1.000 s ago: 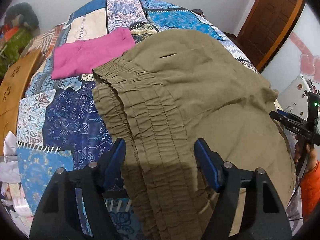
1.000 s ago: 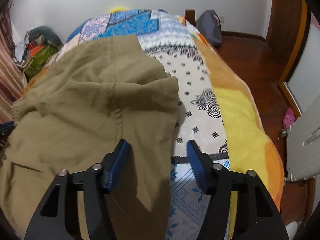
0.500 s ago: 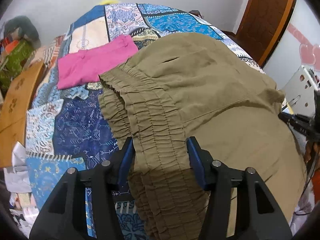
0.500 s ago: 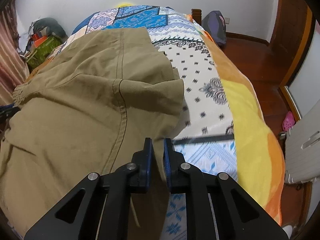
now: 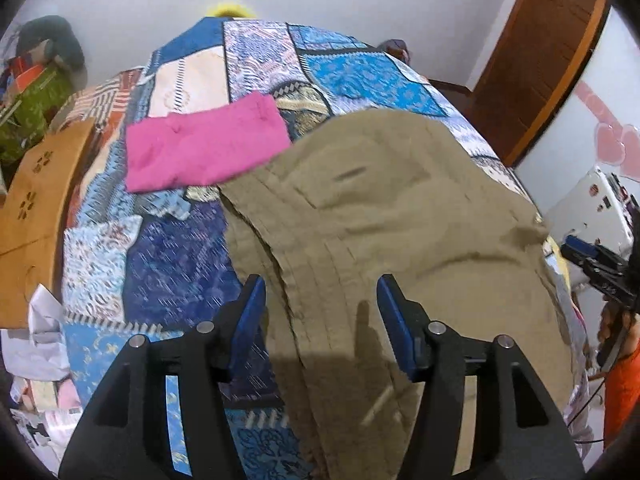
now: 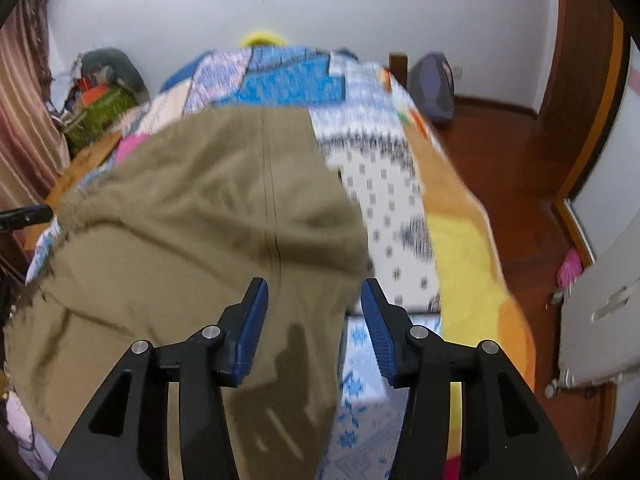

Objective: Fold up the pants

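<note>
Pants: olive-khaki pants (image 5: pixel 400 216) spread across the near half of the bed, gathered waistband toward the left gripper, seamed leg under the right gripper.
Bed: patchwork quilt (image 5: pixel 256 60) in blues and creams; white, yellow and orange cover on the right-hand side in the right wrist view.
Nearby: folded pink garment (image 5: pixel 200 152) lying flat on the quilt just beyond the waistband, its near edge touching or barely overlapped by the khaki cloth.
Surroundings: carved wooden board (image 5: pixel 36 208) along the bed's left side; brown door (image 5: pixel 548 48) at right; dark backpack (image 6: pixel 434 84) on the wood floor by the far bedpost; green bag (image 6: pixel 100 112) in the far left corner.
Left gripper (image 5: pixel 322 300): angled down over the waistband, fingers moderately wide, having just opened a little, lifted clear of the cloth, nothing gripped.
Right gripper (image 6: pixel 314 300): angled down over the leg's right edge, fingers just reopened to a moderate gap, cloth below them, not pinched.
Obstructions: none between fingers and pants; both views blurred by motion.
</note>
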`<state>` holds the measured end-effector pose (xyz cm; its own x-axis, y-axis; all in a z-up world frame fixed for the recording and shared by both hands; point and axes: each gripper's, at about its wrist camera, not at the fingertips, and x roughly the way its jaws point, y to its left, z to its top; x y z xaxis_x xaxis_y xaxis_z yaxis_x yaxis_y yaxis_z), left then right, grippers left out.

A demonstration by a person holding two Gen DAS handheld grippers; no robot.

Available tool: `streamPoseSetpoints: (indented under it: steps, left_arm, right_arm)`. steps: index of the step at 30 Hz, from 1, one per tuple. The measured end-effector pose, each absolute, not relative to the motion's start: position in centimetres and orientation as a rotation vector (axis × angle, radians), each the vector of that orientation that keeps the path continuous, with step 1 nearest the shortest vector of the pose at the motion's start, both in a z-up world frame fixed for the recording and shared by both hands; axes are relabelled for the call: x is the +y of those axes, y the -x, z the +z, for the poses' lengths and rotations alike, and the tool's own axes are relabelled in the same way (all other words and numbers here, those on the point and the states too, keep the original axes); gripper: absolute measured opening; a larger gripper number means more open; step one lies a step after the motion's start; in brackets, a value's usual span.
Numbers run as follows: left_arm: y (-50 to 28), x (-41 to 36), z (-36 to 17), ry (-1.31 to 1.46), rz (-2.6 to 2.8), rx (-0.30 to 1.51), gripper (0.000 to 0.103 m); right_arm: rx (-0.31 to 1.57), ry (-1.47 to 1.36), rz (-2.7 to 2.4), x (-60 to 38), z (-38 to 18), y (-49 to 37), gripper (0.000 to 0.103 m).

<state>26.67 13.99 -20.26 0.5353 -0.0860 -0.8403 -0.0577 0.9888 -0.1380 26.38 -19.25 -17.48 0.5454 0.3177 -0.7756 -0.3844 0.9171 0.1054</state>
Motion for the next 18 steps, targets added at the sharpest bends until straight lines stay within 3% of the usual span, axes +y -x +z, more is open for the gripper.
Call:
streamPoseSetpoints:
  steps: [15,16,18]
  left_arm:
    - [-31.0,14.3,-23.8,0.158,-0.033,1.073,0.063]
    - [-31.1,14.2,-24.0,0.153,-0.034,1.072,0.063]
    - [-31.3,14.0,-24.2,0.131,-0.034,1.072,0.063]
  right_arm:
    - [1.021,0.011,0.44,-17.3,-22.4,-35.0,0.045]
    - [1.033,0.003,0.452,-17.2,-22.7,-35.1,0.044]
    - [1.022,0.029,0.471,-16.8,-23.0,-34.9,0.029]
